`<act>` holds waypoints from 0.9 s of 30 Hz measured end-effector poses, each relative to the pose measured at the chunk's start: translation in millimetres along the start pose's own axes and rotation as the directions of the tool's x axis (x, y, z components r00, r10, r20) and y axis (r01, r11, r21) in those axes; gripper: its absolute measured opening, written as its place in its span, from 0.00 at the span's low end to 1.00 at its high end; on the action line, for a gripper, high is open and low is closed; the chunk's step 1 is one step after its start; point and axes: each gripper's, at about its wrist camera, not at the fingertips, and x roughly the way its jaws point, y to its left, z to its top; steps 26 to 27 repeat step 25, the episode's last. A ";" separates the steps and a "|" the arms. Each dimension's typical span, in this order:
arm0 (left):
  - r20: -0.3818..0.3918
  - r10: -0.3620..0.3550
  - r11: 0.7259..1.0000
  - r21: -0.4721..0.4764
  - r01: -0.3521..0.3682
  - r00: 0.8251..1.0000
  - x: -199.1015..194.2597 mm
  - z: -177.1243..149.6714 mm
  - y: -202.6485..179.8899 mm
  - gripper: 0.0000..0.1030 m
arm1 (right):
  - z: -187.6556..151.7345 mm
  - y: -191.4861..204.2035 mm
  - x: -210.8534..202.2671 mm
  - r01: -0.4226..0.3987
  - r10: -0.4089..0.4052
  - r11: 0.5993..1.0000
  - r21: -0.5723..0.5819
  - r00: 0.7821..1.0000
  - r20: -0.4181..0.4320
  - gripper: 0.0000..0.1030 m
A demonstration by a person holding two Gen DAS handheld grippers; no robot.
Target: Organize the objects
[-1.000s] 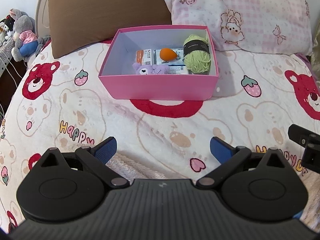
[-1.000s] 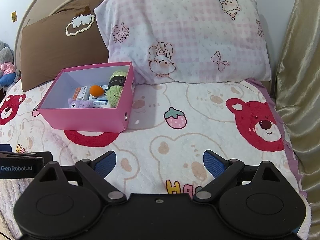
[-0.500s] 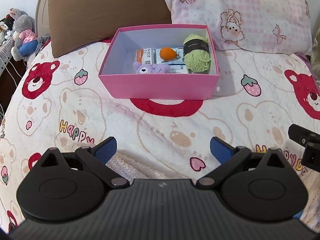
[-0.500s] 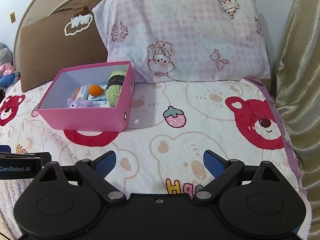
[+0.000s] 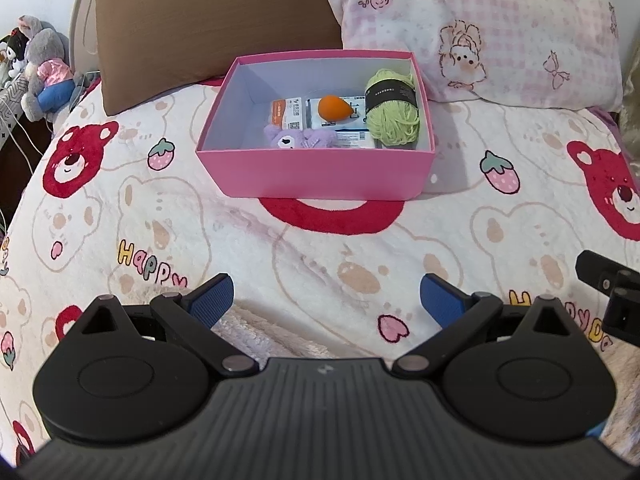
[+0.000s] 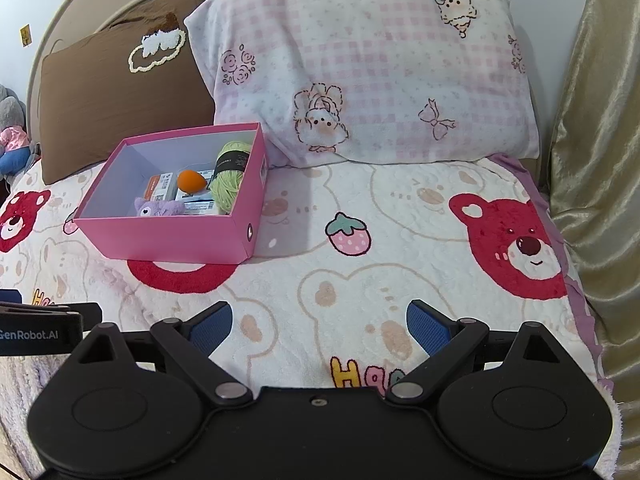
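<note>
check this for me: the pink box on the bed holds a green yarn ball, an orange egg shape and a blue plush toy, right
Not quite: the soft plush toy is purple, not blue, as the left wrist view shows. The open pink cardboard box on the bed does hold the green yarn ball and the orange egg-shaped object.

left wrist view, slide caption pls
Open left gripper facing pink cardboard box holding green yarn ball on bear-print blanket.

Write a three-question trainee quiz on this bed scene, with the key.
1. True or false: the green yarn lies inside the pink box.
2. Which item rests on top of the white packets? A) orange egg-shaped object B) purple plush C) a brown pillow
3. Fill in: the left gripper and right gripper are both ____ and hold nothing.

Key: 1 true; 2 A; 3 open.
</note>
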 end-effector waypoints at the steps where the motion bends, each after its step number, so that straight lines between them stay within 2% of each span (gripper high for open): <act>1: 0.000 0.000 1.000 0.000 0.000 1.000 -0.1 0.0 0.0 0.98 | 0.0 0.4 0.1 0.000 0.000 1.000 0.000 1.000 -0.001 0.93; 27: 0.002 -0.010 1.000 0.019 0.010 1.000 -0.2 6.0 7.4 0.99 | -0.4 1.0 -0.2 0.002 -0.002 1.000 0.001 1.000 -0.002 0.93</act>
